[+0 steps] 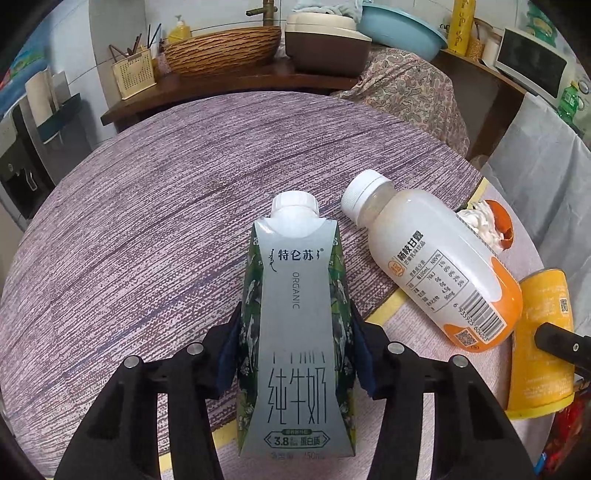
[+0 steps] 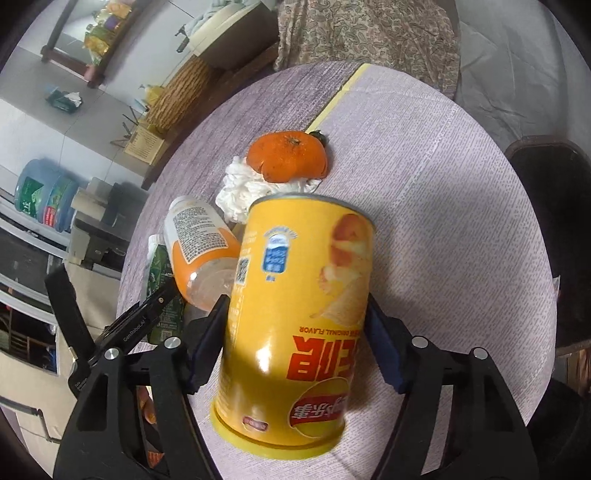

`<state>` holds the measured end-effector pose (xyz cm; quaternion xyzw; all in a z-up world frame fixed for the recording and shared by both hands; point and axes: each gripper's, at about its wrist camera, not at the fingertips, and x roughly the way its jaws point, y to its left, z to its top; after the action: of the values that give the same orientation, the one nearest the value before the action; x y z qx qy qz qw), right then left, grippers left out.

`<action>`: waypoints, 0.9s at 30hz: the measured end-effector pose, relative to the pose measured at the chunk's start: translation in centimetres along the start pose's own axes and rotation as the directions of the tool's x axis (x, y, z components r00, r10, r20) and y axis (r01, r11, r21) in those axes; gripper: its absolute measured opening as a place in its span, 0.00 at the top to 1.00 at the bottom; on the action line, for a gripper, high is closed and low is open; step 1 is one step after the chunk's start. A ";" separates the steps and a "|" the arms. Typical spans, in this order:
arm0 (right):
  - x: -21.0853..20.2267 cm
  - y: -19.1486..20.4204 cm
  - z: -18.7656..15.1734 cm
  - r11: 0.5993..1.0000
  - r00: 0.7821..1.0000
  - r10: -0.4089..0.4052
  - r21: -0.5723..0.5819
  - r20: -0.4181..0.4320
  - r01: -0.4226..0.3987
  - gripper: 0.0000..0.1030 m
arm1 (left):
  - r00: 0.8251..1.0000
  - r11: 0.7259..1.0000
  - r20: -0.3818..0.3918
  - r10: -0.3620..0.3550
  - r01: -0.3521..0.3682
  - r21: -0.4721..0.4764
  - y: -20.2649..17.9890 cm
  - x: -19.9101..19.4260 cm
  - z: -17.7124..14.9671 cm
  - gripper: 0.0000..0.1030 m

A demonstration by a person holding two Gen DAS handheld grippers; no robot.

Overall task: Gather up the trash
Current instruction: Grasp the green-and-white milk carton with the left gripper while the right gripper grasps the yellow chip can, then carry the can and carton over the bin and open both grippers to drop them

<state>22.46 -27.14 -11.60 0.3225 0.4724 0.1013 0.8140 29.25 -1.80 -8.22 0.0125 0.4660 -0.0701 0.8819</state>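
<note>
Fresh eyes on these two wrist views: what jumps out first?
The grey milk carton fills the left wrist view, clamped in the left gripper. The yellow chip can fills the right view, held in the right gripper. Beyond them an orange-and-white bottle lies beside orange peel on crumpled tissue.

A purple woven surface (image 1: 147, 229) carries a paler mat (image 2: 461, 206) edged in yellow. Behind it a dark wooden shelf (image 1: 229, 83) holds a wicker basket (image 1: 221, 50), a cream caddy (image 1: 133, 74) of chopsticks, a yellow soap bottle (image 1: 180, 31) and a brown box (image 1: 327, 51). A blue basin (image 1: 402, 31) sits on paisley cloth (image 1: 413, 92). A microwave (image 1: 532, 66) stands far right; blue water jugs (image 2: 44, 195) stand by the wall.
</note>
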 end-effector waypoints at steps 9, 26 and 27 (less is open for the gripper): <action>-3.1 0.9 -1.9 0.980 0.994 0.046 -0.196 0.098 -0.026 0.35 | 0.990 0.995 0.114 -0.083 0.089 -0.048 0.7 -3.7 -2.6 0.51; -11.0 -2.5 -7.1 0.936 0.933 0.047 -0.341 0.357 0.084 0.35 | 0.908 0.951 0.286 -0.307 0.287 0.112 -8.1 -10.1 -6.7 0.51; -11.5 -3.1 -7.4 0.935 0.925 0.034 -0.338 0.379 0.104 0.35 | 0.904 0.945 0.277 -0.325 0.301 0.126 -9.0 -10.0 -6.7 0.51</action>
<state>9.73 -31.73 -7.95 0.1765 0.2863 0.1052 0.9359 17.03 -8.97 -3.39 -0.0377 0.3222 -0.2304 0.9174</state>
